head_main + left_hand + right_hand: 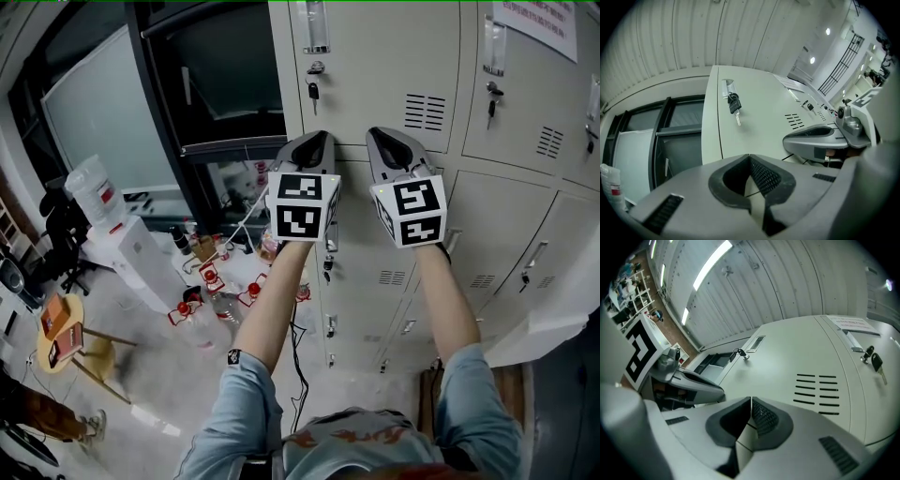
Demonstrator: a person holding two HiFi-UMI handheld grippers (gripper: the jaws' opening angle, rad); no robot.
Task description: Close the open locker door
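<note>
A bank of pale grey lockers fills the upper right of the head view. The upper locker door [375, 66] has a key [313, 91] in its lock and a vent [426, 111], and it looks flush with the frame. My left gripper [320, 137] and right gripper [376, 132] are side by side, both shut on nothing, with their tips at that door's lower edge. The left gripper view shows the left gripper [750, 157] in front of the door [759, 117] and the hanging key [734, 104]. In the right gripper view, the right gripper [751, 400] points at the vent [816, 389].
A dark window frame [164, 112] stands just left of the lockers. Below it are a water dispenser [103, 211], bottles and a cable on the floor [211, 300], and a round stool [61, 333]. Neighbouring lockers [525, 94] continue right, and a pale panel [544, 330] juts out low right.
</note>
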